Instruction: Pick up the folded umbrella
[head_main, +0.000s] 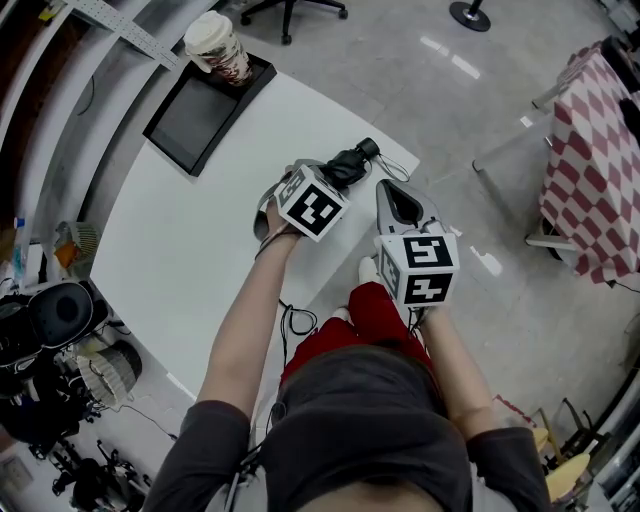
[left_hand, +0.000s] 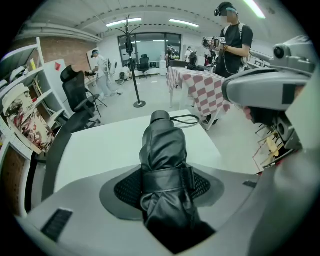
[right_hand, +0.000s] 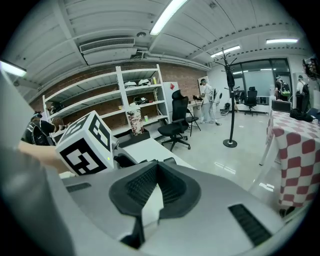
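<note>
The folded umbrella (head_main: 352, 163) is black, wrapped with a strap, and lies on the white table (head_main: 190, 250) near its far corner. My left gripper (head_main: 330, 180) points steeply down over it. In the left gripper view the umbrella (left_hand: 162, 150) fills the gap between the jaws of the left gripper (left_hand: 162, 186), and both ribbed pads (left_hand: 125, 189) lie against its sides. Its cord loop (left_hand: 185, 119) trails past the handle end. My right gripper (head_main: 398, 192) hovers just right of the umbrella, off the table's edge. In its own view the right gripper (right_hand: 156, 167) has its tips together with nothing between them.
A black tray (head_main: 190, 120) with a paper cup (head_main: 220, 45) sits at the table's far left. Cluttered gear (head_main: 60, 340) lies left of the table. A checked-cloth table (head_main: 600, 150) stands to the right. A coat stand (left_hand: 134, 65), an office chair (left_hand: 80, 95) and a standing person (left_hand: 232, 42) are beyond.
</note>
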